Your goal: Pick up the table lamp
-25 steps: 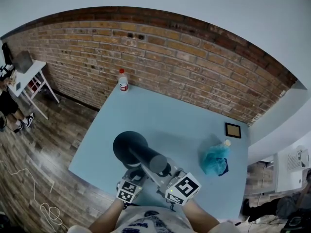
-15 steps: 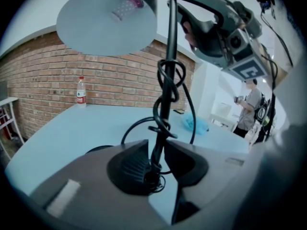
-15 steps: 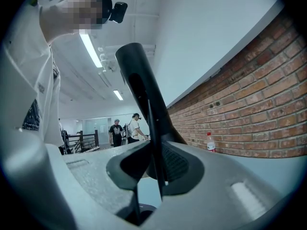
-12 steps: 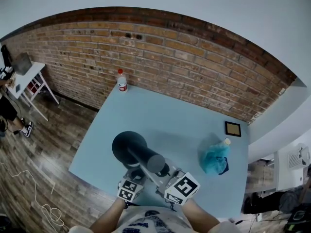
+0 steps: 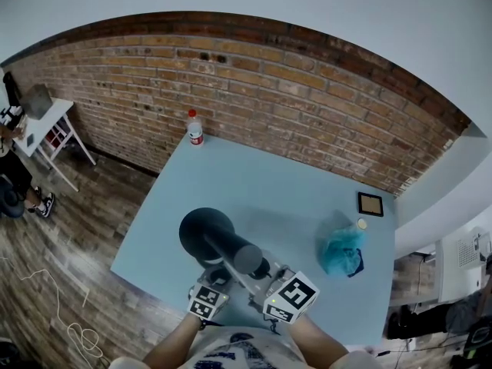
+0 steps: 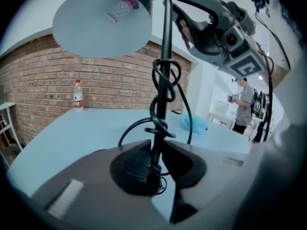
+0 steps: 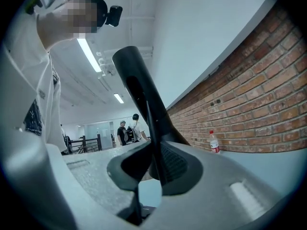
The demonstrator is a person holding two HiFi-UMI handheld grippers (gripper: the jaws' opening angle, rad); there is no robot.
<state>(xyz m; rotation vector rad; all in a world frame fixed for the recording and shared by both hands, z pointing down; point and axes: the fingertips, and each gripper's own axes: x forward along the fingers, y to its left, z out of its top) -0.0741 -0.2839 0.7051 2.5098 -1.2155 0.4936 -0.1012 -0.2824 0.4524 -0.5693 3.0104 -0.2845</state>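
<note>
A dark table lamp stands near the front edge of the light blue table; its round shade leans to the left. In the left gripper view the shade hangs overhead and a black cord coils round the thin pole. My left gripper has the lower pole between its jaws, which are closing, the pads just short of it. My right gripper sits higher, closing on the lamp's slim neck, pads against it.
A plastic bottle stands at the table's far edge by the brick wall. A crumpled blue bag and a small framed square lie at the right. A white side table and a person are on the floor at the left.
</note>
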